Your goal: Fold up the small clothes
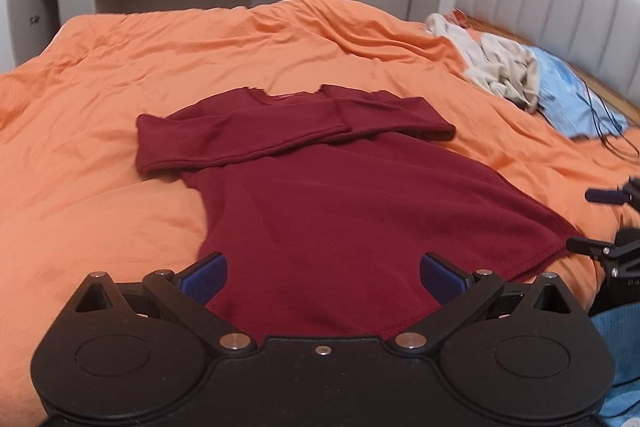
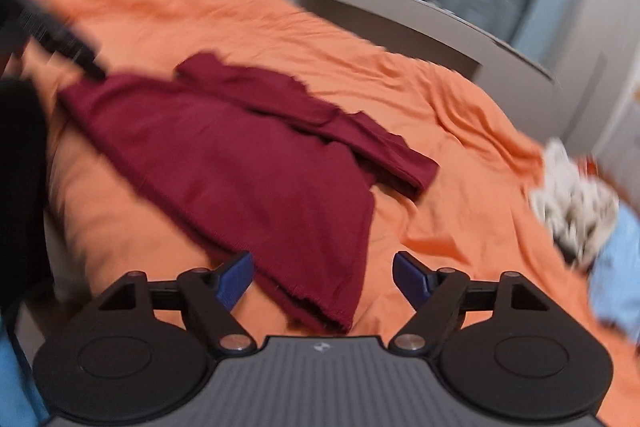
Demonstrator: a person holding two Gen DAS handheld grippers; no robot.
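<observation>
Left wrist view: maroon top point(image 1: 320, 195) lies flat on the orange bed point(image 1: 100, 87), centre of frame, neckline toward the top of the picture, hem toward the bottom. Both sleeves are already folded in across the chest; they cross in a band just below the neckline, the left one ending at a cuff left of centre, the right one ending right of centre. Body below that band is still full length, unfolded. Left tool point(image 1: 323, 277) sits at the bottom of the frame over the hem, fingers wide apart, nothing clamped; cloth shows between them, but contact cannot be told. Right tool's dark fingers poke in at the right edge, beside the hem's right corner. Pale clothes point(image 1: 500, 67) heaped upper right, on a blue pillow point(image 1: 576, 99), apparently not yet folded.

Right wrist view: blurred and tilted. Top point(image 2: 240, 163) runs diagonally from upper left to lower centre. Right tool point(image 2: 323, 281) at the bottom, fingers spread, holding nothing; the hem corner lies loose between them on the bed point(image 2: 440, 107). Left tool is a dark smear at upper left. Pale clothes point(image 2: 572, 203) at right edge.

Judgement: sleeves done; hem-to-neck fold remains, then the pale heap. Roughly halfway on this garment.
</observation>
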